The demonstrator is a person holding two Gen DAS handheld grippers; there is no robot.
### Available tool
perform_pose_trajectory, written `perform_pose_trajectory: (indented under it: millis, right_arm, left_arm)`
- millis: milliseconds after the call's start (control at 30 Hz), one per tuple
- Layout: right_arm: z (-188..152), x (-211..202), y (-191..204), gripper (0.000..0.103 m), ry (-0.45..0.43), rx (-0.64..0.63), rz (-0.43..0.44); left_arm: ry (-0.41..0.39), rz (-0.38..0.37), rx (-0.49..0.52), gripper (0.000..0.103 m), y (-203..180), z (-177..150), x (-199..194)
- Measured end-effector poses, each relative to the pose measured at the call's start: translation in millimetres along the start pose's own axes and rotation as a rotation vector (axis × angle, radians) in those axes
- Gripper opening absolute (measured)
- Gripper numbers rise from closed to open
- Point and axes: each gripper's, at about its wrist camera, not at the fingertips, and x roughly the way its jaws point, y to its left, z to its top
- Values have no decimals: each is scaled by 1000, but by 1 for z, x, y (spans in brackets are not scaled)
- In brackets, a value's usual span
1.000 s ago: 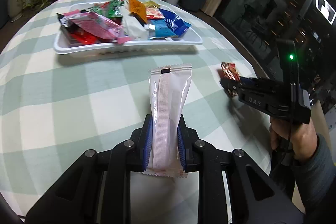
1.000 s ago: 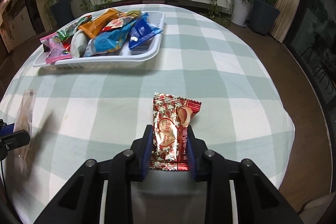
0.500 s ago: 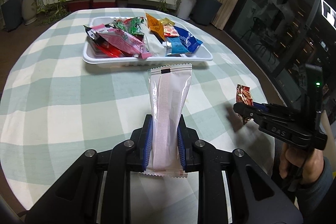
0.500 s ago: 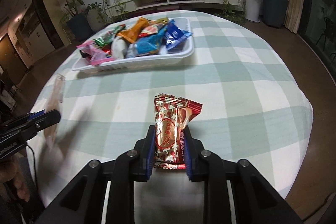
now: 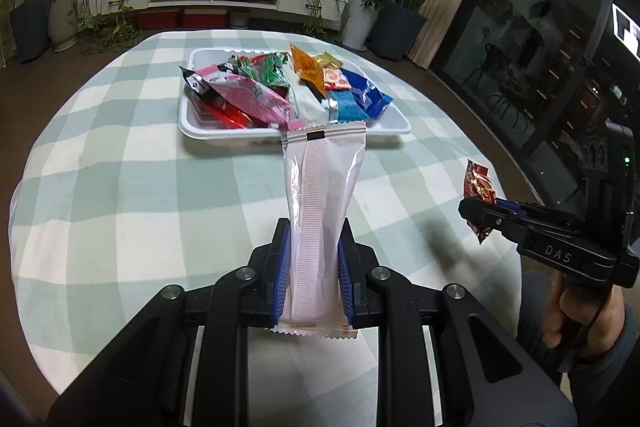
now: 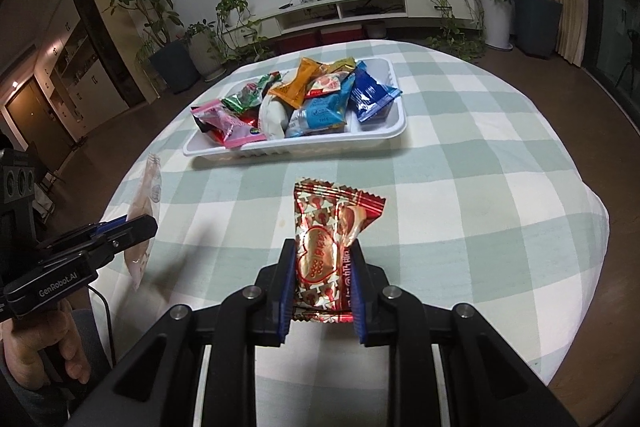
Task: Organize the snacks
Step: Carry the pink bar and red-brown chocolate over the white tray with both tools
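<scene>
Left wrist view: left gripper (image 5: 313, 263) jaws were clamped on long white-pink snack packet (image 5: 323, 195), held above worktop (image 5: 120, 187) near its front edge.
Right wrist view: right gripper (image 6: 322, 277) jaws were closed on red foil candy packet (image 6: 330, 239), also lifted over the worktop's front part.
Tray: white tray (image 6: 394, 125) sat toward the far edge, piled with mixed snack packets (image 6: 320, 107).
Cross view: right gripper with red packet showed at the worktop's right edge; left one at the left edge.
Worktop cover: green-white check cloth.
</scene>
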Motion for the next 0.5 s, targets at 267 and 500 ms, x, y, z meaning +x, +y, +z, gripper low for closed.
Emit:
perform_pose_trajectory:
  millis: [267,500]
  right_arm:
    - [24,-7,2,25,-30,-4,26]
    - [74,-7,10,25,-83,-48,38]
  left_arm:
    - [-51,13,7,20,12,41,-13]
    - [-83,47,31,20,26,107,-5]
